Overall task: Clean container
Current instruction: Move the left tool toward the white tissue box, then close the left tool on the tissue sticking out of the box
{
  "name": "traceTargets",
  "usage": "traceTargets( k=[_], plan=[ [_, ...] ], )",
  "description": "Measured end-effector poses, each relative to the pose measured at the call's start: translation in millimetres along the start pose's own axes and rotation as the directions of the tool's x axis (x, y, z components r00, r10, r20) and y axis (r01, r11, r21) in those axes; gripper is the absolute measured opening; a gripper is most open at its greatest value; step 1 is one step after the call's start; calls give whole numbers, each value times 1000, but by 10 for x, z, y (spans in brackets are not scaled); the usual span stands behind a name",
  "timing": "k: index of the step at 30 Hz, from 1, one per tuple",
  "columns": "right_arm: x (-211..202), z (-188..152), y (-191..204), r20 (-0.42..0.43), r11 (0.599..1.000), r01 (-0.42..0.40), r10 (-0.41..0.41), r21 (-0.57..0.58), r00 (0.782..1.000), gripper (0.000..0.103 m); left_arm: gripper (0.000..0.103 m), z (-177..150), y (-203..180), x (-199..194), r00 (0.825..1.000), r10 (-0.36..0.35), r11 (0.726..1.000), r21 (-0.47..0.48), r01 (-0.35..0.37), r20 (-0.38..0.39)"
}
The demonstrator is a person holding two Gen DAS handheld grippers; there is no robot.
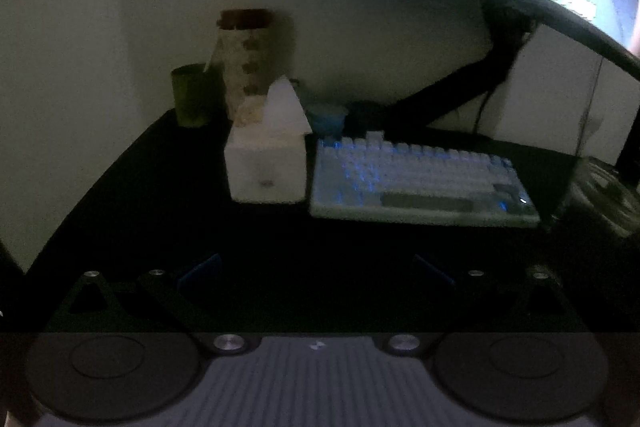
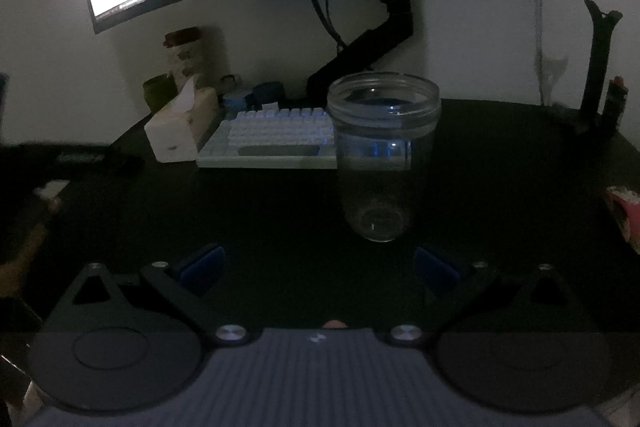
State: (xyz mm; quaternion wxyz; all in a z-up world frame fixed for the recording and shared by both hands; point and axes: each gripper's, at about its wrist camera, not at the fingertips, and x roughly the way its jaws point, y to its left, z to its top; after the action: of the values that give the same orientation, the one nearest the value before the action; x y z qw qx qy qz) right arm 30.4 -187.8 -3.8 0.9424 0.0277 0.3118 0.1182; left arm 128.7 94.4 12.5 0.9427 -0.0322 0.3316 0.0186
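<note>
The right gripper [image 2: 318, 263] has its fingers spread wide, holding nothing, and the clear glass jar [image 2: 382, 155] stands upright just ahead of them, nearer the right finger than the left. The left gripper [image 1: 316, 267] is likewise parted and empty, facing the tissue box [image 1: 266, 169] and keyboard [image 1: 420, 183] well ahead.

A tissue looks the likely wiper (my judgement), so the left fingers should pinch the raised sheet [image 1: 286, 111] high and pull straight up. The right should centre on the jar before closing, gripping below the threaded rim.

Bare dark desk [image 2: 260, 211] lies open between fingers and jar; the keyboard edge sits close behind it.
</note>
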Motion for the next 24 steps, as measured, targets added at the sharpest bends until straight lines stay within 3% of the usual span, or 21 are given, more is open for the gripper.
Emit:
traceTargets(
  k=[7,14,17,24],
  plan=[
    [63,43,-14,-13,1000,-23,23,-7,1000,103,103,305,39,341,999,-4,1000,3,4,44],
    [110,57,-27,-22,1000,-28,28,-10,999,103,103,789,182,879,999,-29,997,-73,31,26],
    [123,50,-35,-33,999,-28,28,-16,999,103,103,953,249,1124,1000,2,994,-108,-1,5],
    [139,4,-76,-54,1000,-20,19,-24,998,103,102,1089,394,1454,999,-16,986,-166,12,-27]
  ],
)
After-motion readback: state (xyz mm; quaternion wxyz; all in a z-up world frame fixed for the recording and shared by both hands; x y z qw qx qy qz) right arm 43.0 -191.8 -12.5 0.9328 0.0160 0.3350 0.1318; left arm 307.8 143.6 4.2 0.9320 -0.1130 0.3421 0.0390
